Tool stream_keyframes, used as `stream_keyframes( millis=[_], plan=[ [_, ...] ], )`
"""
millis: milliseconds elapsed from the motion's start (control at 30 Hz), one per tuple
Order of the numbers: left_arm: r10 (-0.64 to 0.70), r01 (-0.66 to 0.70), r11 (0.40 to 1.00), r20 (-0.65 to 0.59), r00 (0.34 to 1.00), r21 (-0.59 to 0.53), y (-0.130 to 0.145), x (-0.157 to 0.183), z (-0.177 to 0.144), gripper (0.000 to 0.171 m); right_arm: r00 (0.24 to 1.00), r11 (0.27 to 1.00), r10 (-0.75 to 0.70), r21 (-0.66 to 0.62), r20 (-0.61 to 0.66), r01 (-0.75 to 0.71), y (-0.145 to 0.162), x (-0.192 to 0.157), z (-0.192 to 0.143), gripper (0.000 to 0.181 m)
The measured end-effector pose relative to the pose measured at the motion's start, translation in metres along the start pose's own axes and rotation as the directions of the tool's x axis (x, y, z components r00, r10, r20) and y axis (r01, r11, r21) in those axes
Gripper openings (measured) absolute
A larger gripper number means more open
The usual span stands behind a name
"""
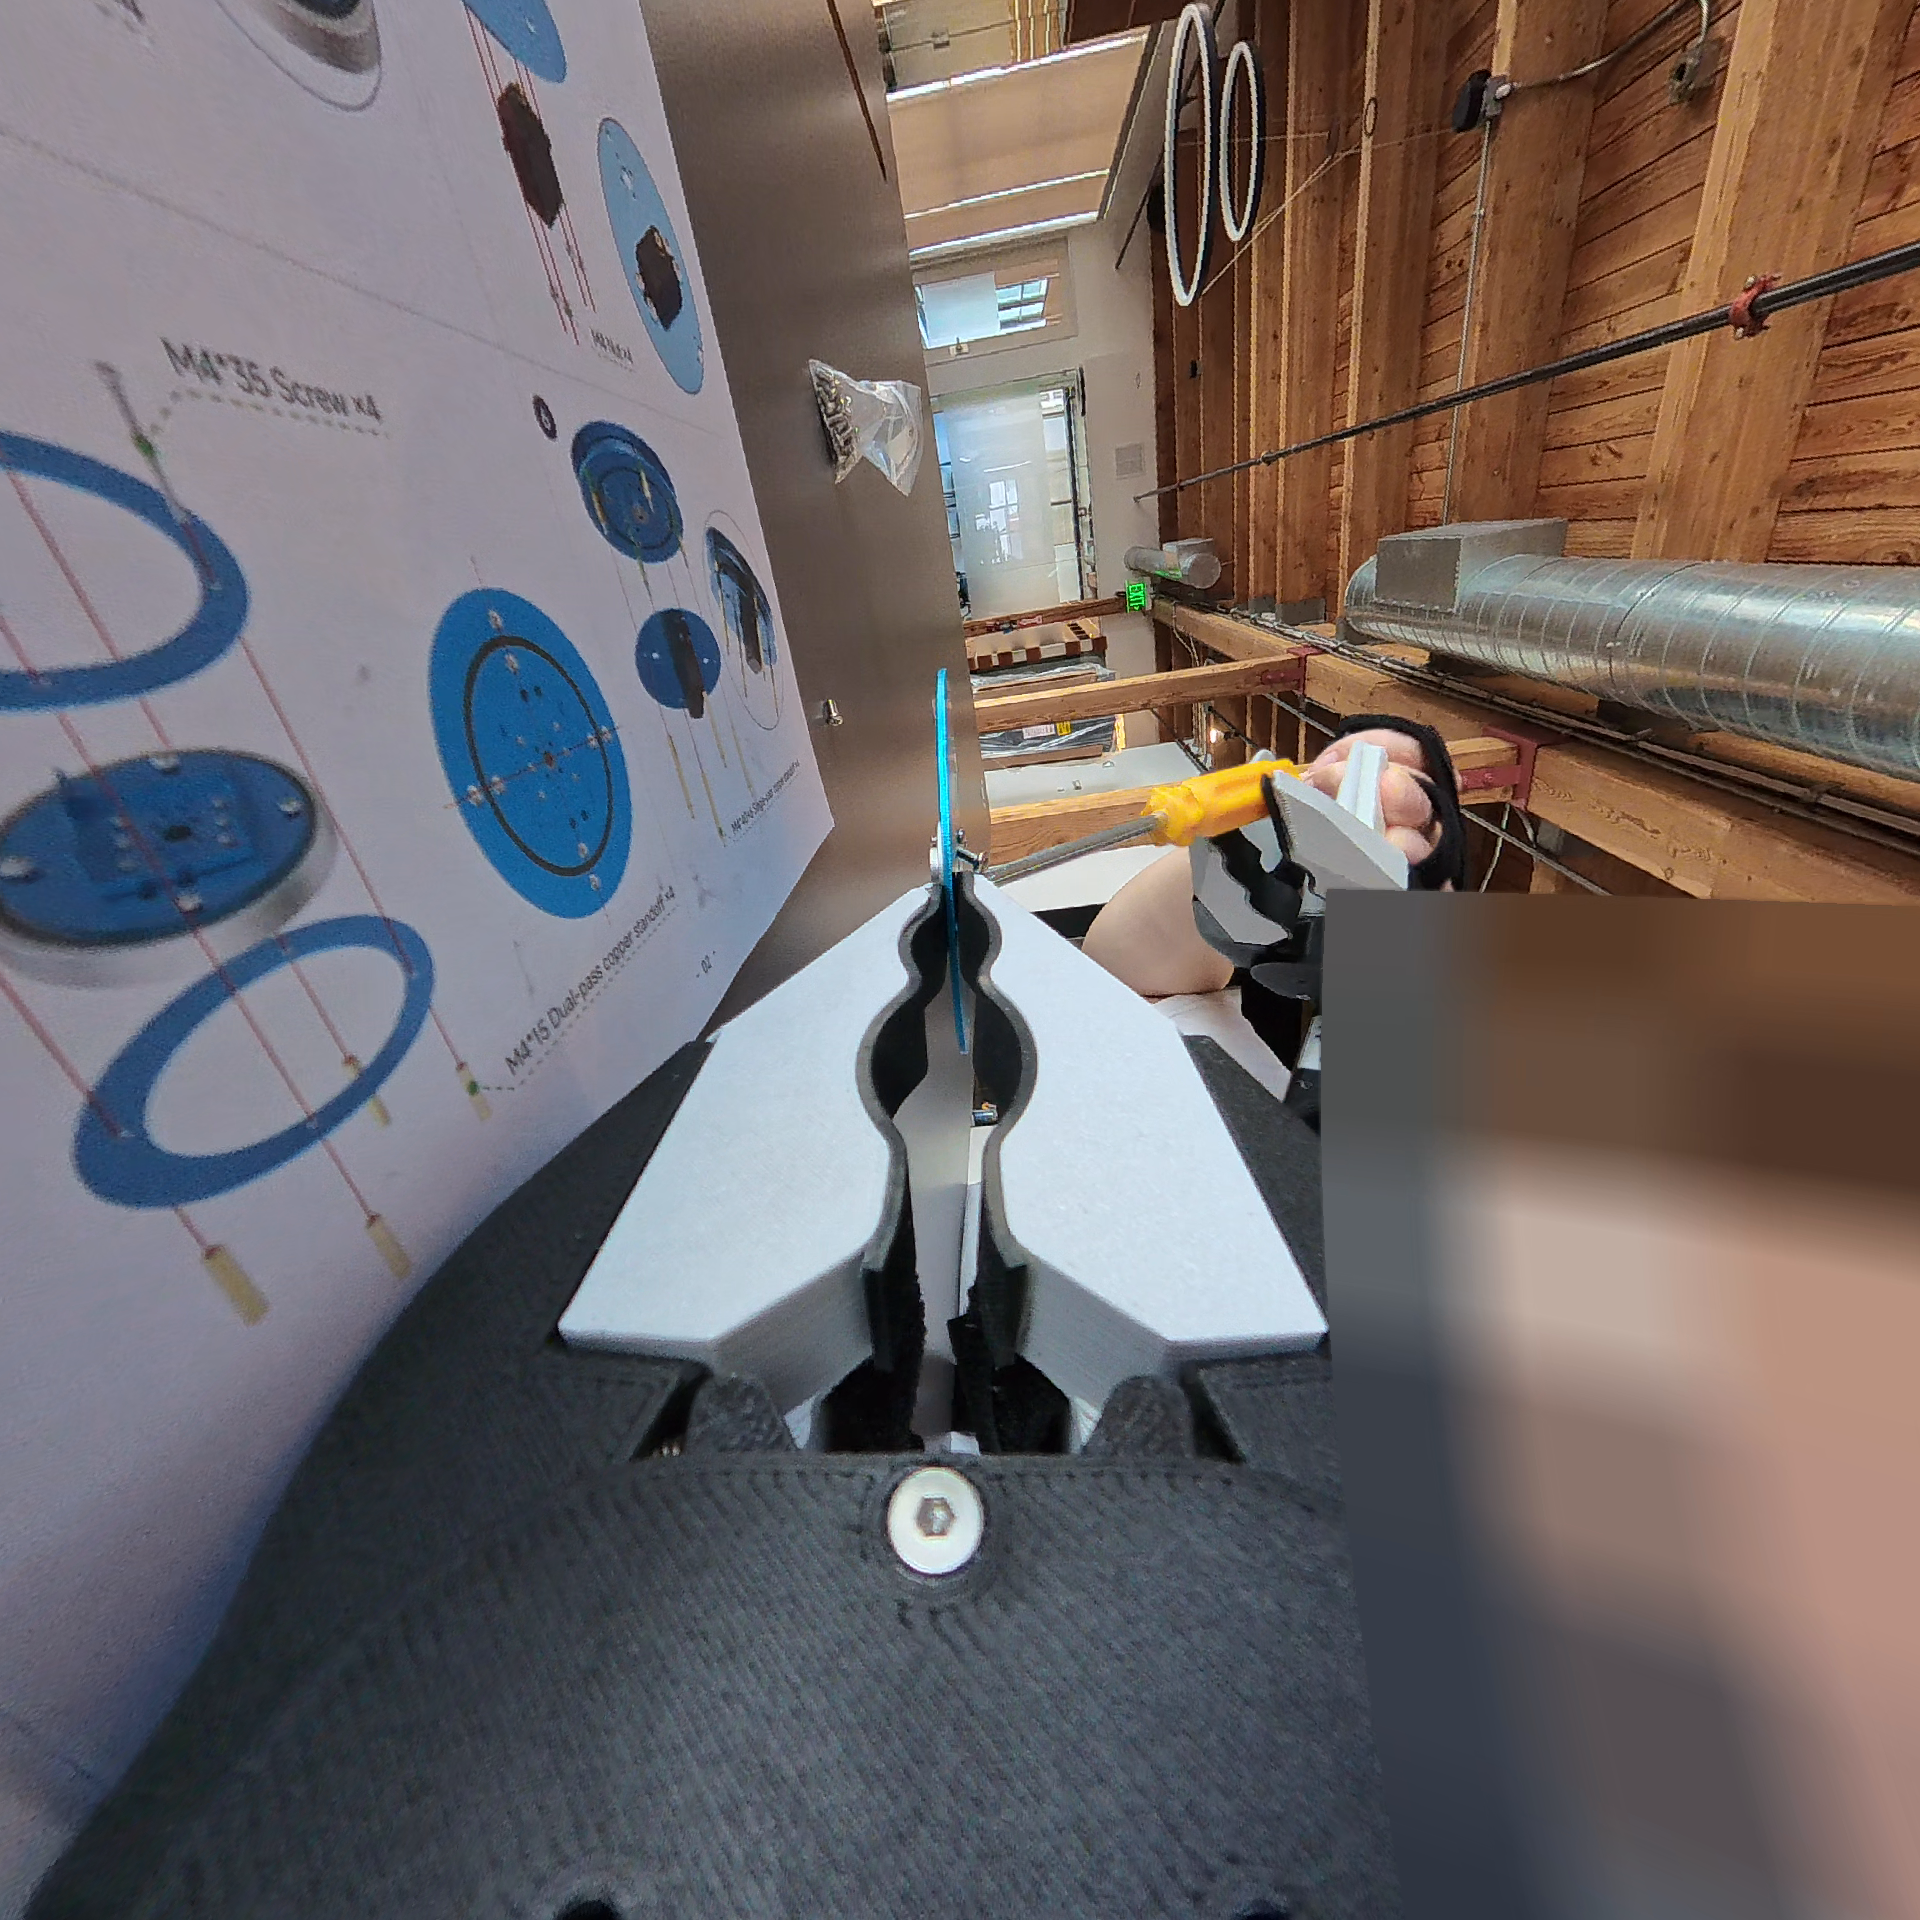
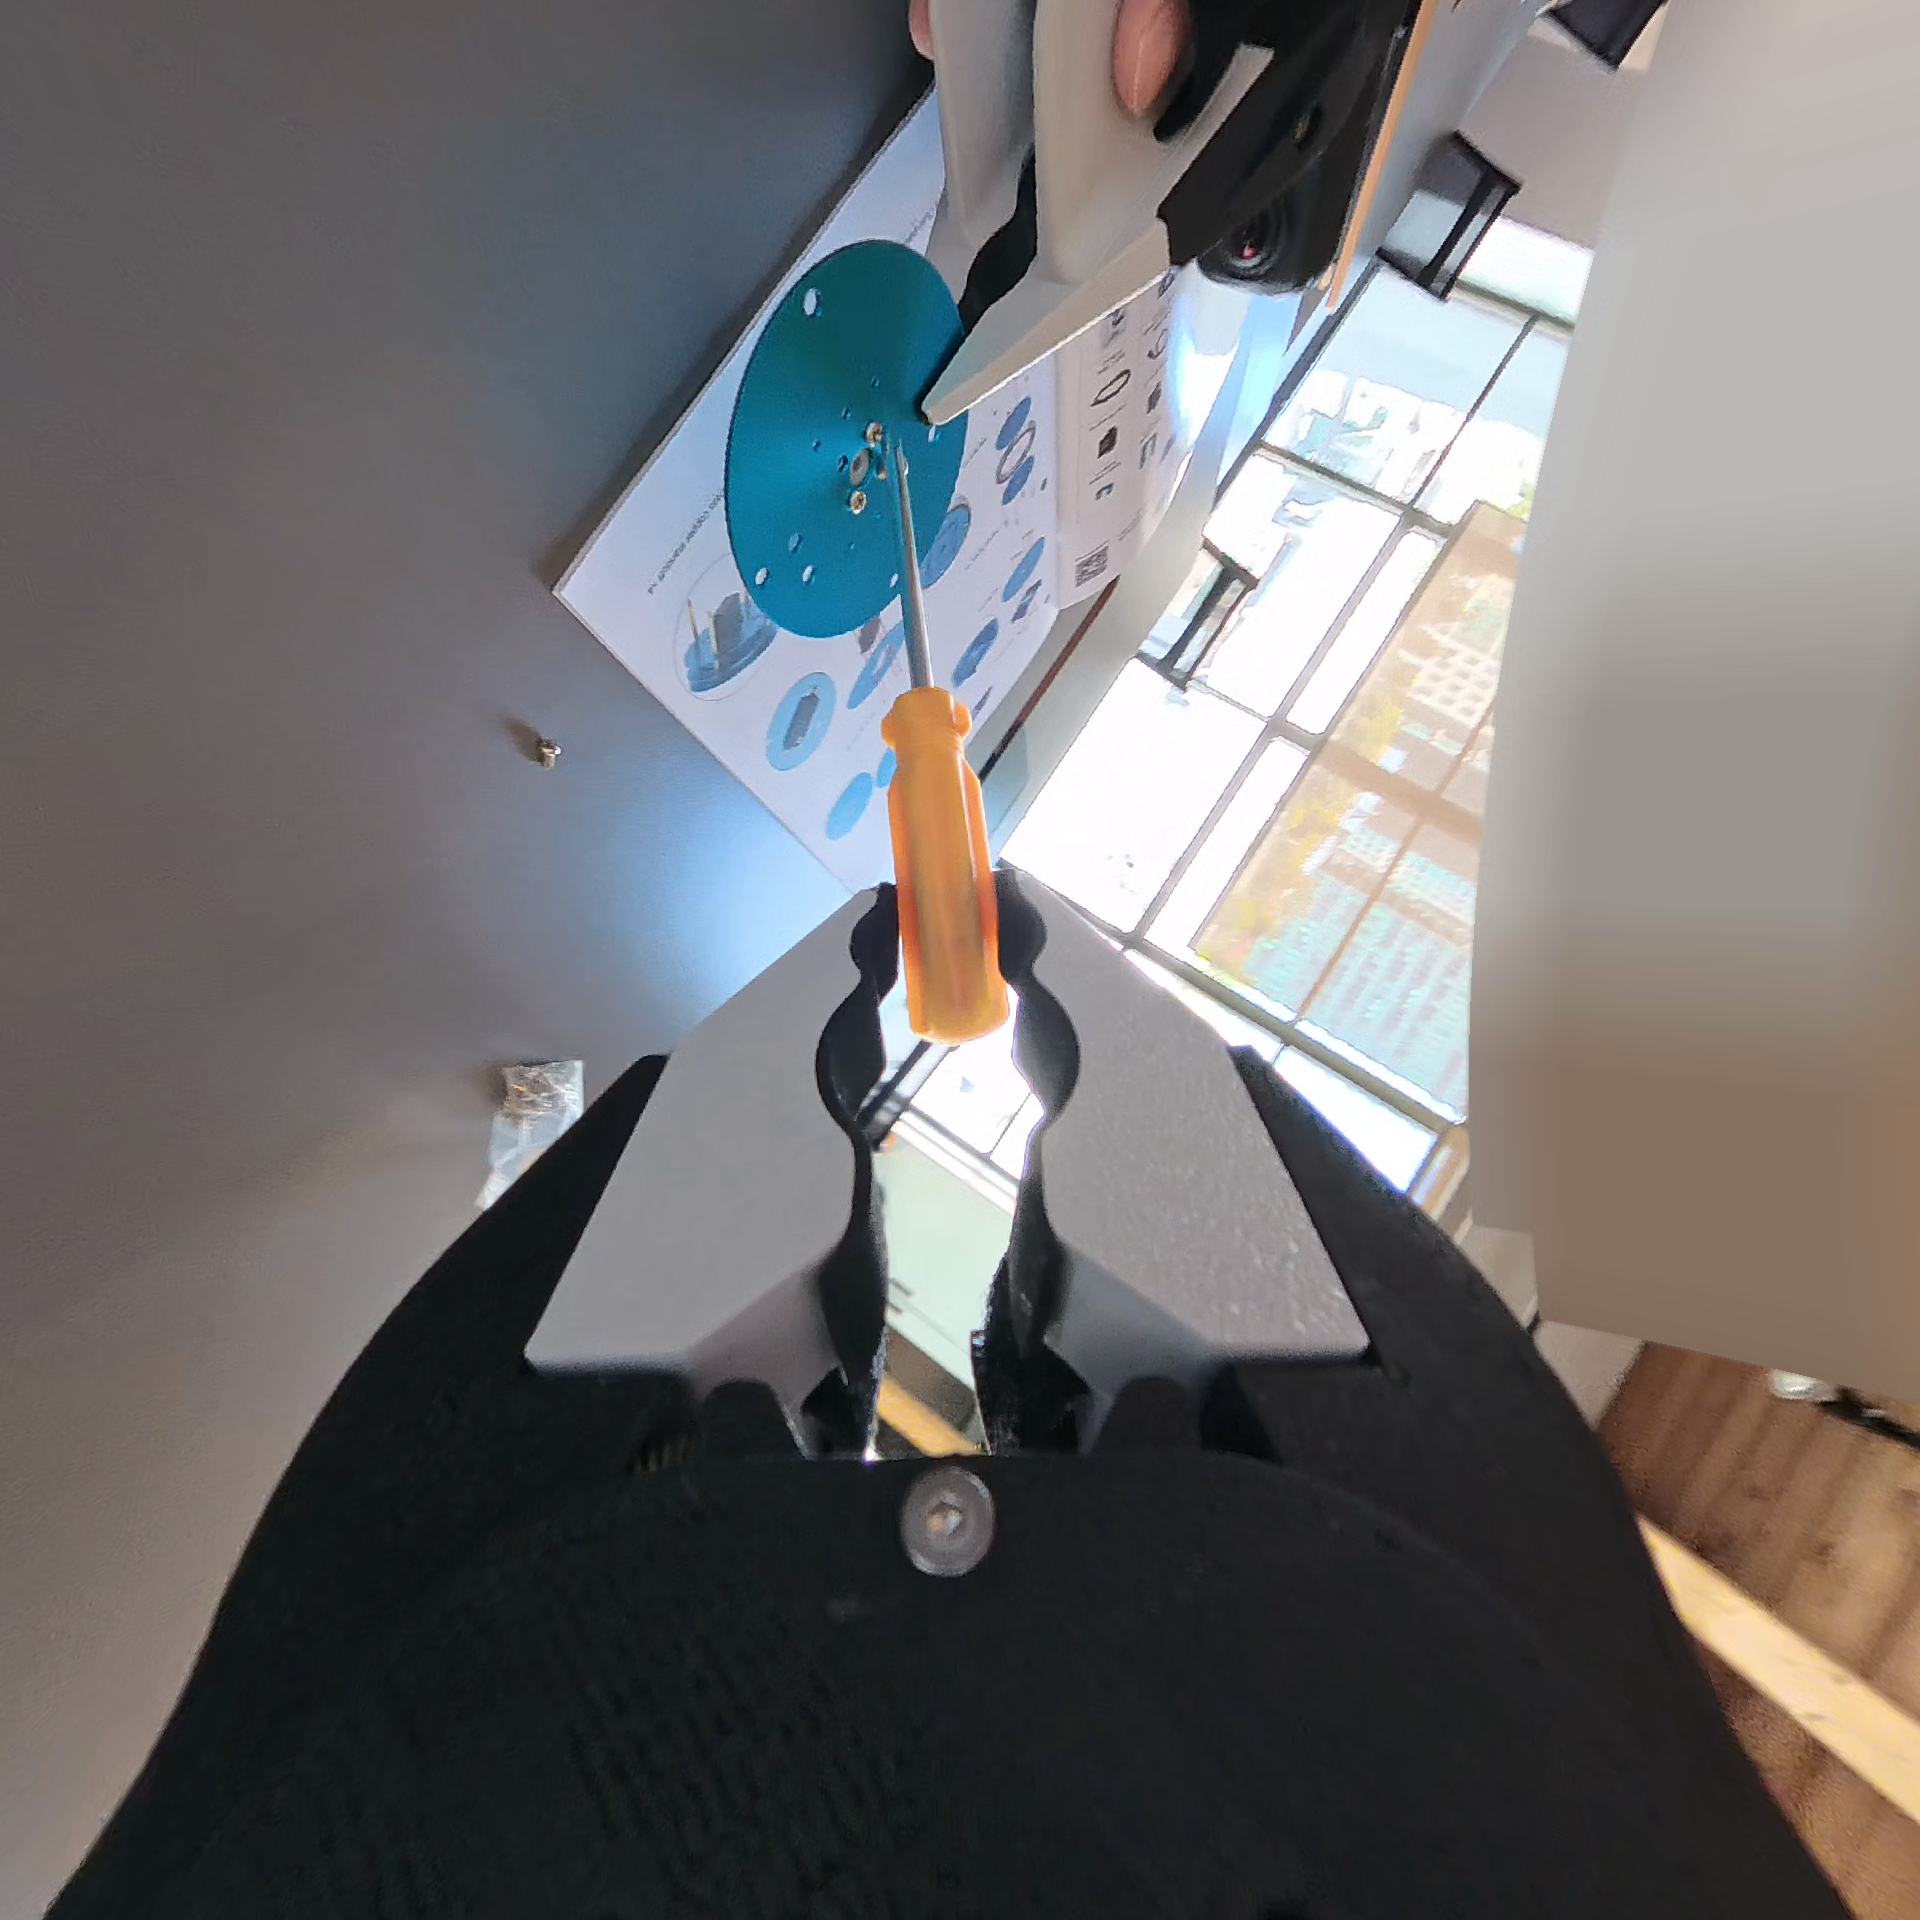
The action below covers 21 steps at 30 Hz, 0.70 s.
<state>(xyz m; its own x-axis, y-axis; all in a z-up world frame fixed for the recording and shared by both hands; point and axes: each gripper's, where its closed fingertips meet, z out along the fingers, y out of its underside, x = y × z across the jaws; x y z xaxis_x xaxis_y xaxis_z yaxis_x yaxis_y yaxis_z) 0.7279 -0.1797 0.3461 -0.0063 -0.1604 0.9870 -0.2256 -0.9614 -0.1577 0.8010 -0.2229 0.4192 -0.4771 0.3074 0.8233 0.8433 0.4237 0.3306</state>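
Observation:
My left gripper point(image 1: 951, 894) is shut on a thin blue round plate point(image 1: 943, 769), seen edge-on and held above the table. In the right wrist view the same plate point(image 2: 821, 488) faces me, with small holes and screws point(image 2: 860, 473) near its middle, and the left gripper point(image 2: 940, 410) pinches its rim. My right gripper point(image 2: 940, 899) is shut on the orange handle of a screwdriver point(image 2: 940, 873). Its metal shaft reaches to the screws at the plate's centre. The screwdriver point(image 1: 1210, 805) also shows in the left wrist view, its tip at the plate.
A printed instruction sheet point(image 1: 312, 675) with blue part drawings lies on the grey table point(image 2: 260, 468). A clear bag of screws point(image 1: 868, 426) and a loose screw point(image 2: 545, 750) lie on the table. A person's hand point(image 1: 1382, 779) holds the right gripper. Windows point(image 2: 1351, 779) are behind. Spacing between my two grippers at the tips: around 12 cm.

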Motion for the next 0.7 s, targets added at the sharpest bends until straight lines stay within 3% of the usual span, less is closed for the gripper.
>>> stream_keyframes(
  millis=[333,467,700],
  plan=[
    [0.022,-0.022,1.0,0.009,1.0,-0.01,0.002,0.001,0.001,0.0,0.943,0.953,0.286,0.052,0.17,-0.298,0.011,-0.014,0.004,0.018],
    [0.049,-0.049,0.999,0.023,0.999,-0.024,0.004,0.001,0.003,0.0,0.885,0.906,0.392,0.063,0.251,-0.419,0.014,-0.022,0.008,0.018],
    [0.088,-0.087,0.996,0.025,0.996,-0.034,0.006,0.004,0.004,0.0,0.719,0.773,0.564,0.046,0.405,-0.633,0.02,-0.037,0.016,0.018]
  ],
)
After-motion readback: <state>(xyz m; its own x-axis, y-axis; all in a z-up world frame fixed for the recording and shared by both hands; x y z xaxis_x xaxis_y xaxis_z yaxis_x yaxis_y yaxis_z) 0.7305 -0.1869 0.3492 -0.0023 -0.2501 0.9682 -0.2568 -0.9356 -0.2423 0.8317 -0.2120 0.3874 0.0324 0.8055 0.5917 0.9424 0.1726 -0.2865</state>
